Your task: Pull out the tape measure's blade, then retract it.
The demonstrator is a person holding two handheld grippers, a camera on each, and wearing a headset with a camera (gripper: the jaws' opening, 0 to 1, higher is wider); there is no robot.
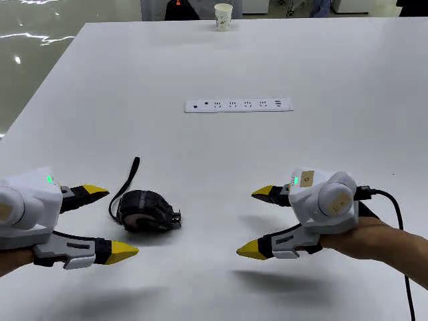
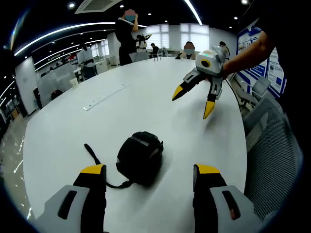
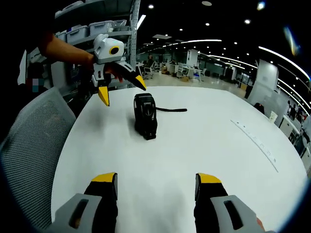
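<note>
A black tape measure with a black wrist strap lies on the white table, its blade tucked in. My left gripper hovers just left of it, open, yellow tips spread on either side of its near end. In the left gripper view the tape measure sits just ahead of the open jaws. My right gripper is open too, well to the right of the tape measure and pointing at it. In the right gripper view the tape measure lies further off, with the left gripper beyond it.
A white power strip lies across the middle of the table. A paper cup stands at the far edge. A black cable trails from the right gripper. A mesh chair stands beside the table.
</note>
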